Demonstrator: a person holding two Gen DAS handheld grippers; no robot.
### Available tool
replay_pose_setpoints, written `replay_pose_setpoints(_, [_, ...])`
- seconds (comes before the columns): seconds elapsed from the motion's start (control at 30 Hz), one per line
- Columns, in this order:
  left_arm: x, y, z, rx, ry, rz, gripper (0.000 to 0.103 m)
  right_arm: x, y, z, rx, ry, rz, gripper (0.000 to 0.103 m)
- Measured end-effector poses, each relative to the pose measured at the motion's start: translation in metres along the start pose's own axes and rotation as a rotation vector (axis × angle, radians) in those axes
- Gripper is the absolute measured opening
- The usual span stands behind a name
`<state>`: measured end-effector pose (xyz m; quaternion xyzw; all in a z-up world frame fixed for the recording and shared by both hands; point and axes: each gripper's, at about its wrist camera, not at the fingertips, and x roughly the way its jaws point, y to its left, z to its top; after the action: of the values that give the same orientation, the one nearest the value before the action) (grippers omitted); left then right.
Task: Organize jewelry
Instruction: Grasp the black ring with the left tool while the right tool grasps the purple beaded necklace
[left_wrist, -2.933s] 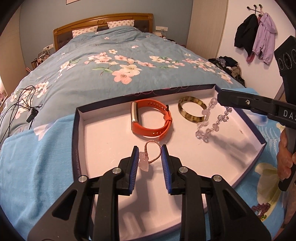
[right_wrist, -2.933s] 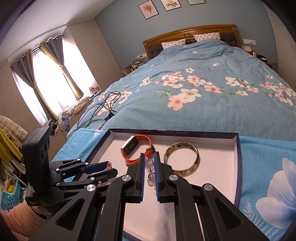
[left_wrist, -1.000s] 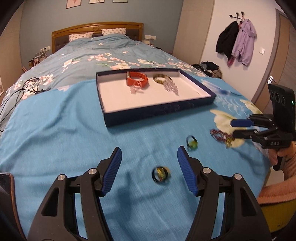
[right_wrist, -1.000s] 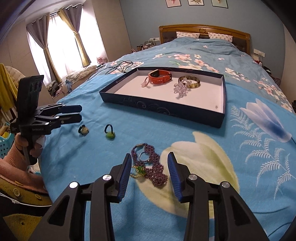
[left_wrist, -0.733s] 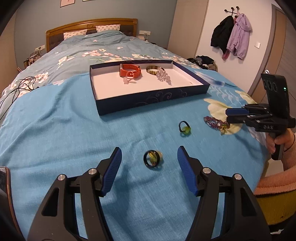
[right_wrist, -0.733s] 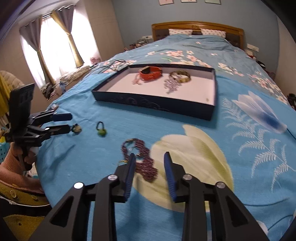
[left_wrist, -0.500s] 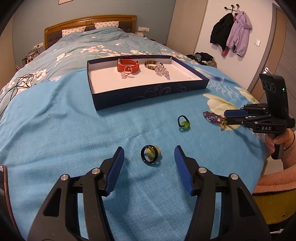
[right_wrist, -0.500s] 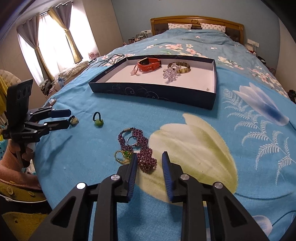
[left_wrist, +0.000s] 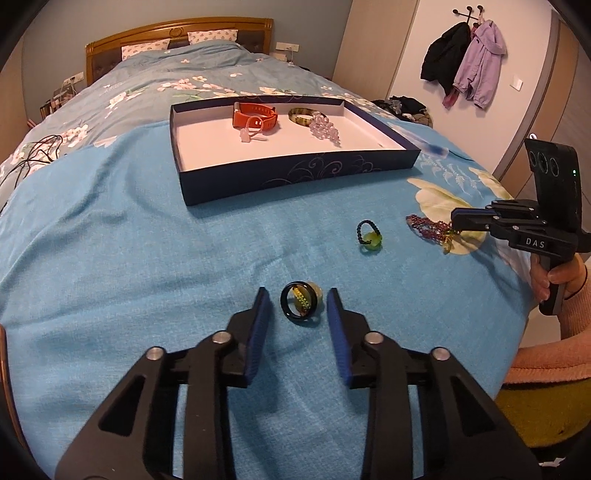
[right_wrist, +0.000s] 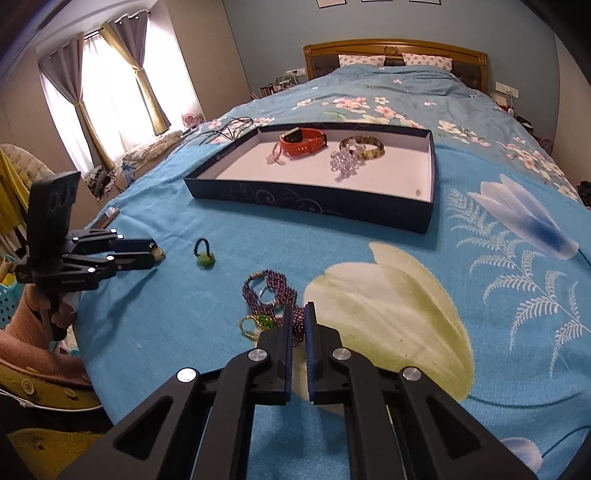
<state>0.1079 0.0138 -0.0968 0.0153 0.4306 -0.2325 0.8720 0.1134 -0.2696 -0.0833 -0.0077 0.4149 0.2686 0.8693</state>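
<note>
A dark blue tray on the bed holds an orange watch, a brown bangle, a clear bead bracelet and a small pink charm. My left gripper is open, its fingers on either side of a black ring with a yellow-green piece on the blue blanket. My right gripper is closed on the near end of a purple bead bracelet, beside a gold and green trinket. A green-stone ring on a dark bead loop lies between them.
The blue flowered blanket covers the bed up to a wooden headboard. Black cables lie at the left edge. Coats hang on the right wall. Curtained windows are at the left.
Both grippers came back from the tray to the near blanket. The left narrowed around the black ring. The right lowered and shut on the purple bracelet.
</note>
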Motion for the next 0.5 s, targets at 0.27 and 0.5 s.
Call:
replay_pose_setpoints(0.27, [0.000,0.003,0.000,-0.030,-0.002,-0.024,0.020,-0.006,0.009,0.014,-0.029,-0.040,0.017,0.004])
replay_pose_setpoints(0.5, [-0.008,0.004,0.001,-0.038,-0.032,-0.028,0.019,-0.012,0.017,0.026,-0.045,-0.081,0.036,0.004])
